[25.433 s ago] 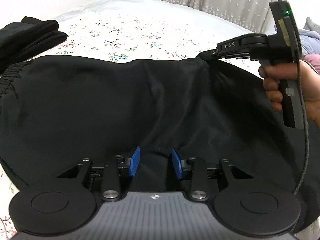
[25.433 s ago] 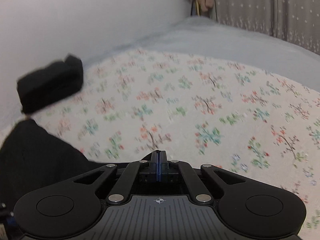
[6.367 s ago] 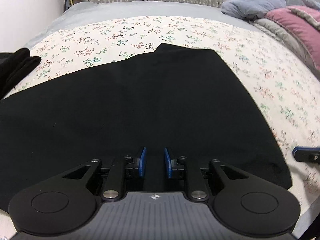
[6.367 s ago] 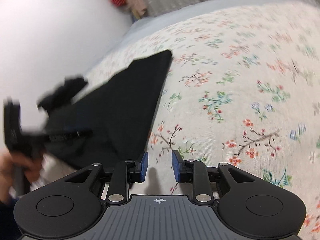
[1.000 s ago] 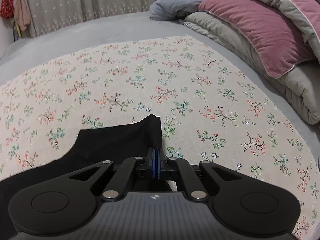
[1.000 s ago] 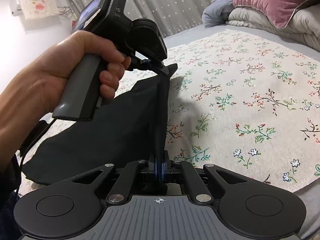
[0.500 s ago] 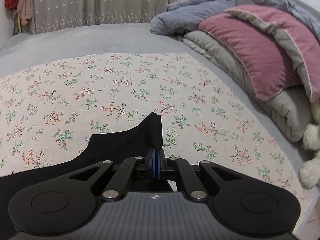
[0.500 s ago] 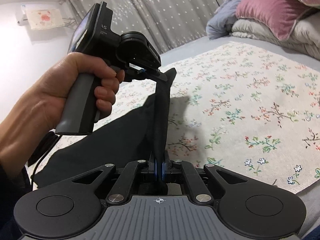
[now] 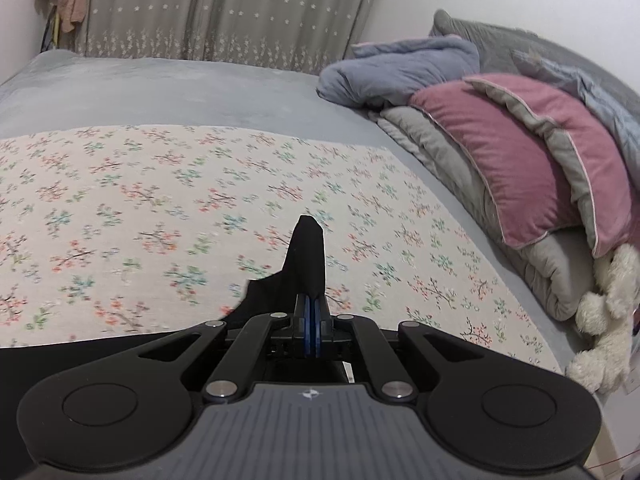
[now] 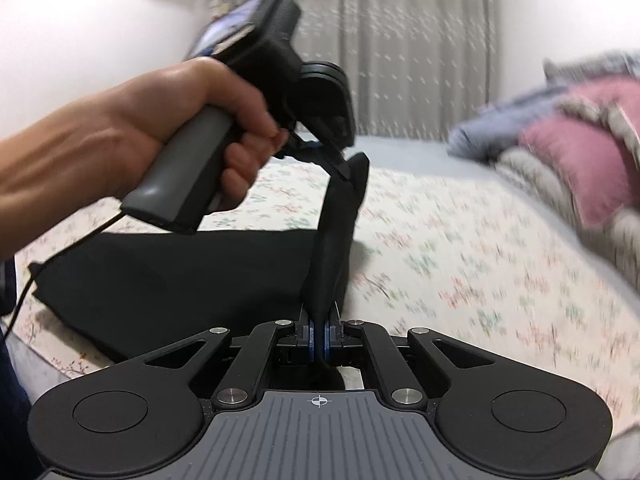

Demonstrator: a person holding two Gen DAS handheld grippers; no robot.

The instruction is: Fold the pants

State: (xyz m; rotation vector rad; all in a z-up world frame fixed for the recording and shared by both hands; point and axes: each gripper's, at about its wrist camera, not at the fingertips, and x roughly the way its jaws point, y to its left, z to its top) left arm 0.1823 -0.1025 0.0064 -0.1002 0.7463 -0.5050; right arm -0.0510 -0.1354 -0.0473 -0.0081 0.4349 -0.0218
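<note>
Grey star-dotted curtains (image 9: 224,12) back a bed (image 9: 120,208) spread with a floral sheet, and a heap of pink and grey bedding (image 9: 520,160) lies at 3 o'clock in the left wrist view. Black pants (image 10: 168,276) lie mostly flat on the sheet toward 9 o'clock in the right wrist view, with one end lifted clear of the bed. The left claw (image 9: 311,326) is clenched on a corner of that raised edge, and a peak of black cloth stands up at 12 o'clock just beyond its tips. The right claw (image 10: 319,334) is clenched on the same edge, a taut band of fabric running from it toward 12 o'clock up to the left claw, which a hand (image 10: 152,140) holds above and beyond it. So the held edge runs between the two claws, while the body of the pants stretches away toward 9 o'clock from the right claw. I judge the coming move to be carrying this edge toward 9 o'clock over the flat part, both claws travelling together to keep the edge straight; the left one sits higher and farther out.
</note>
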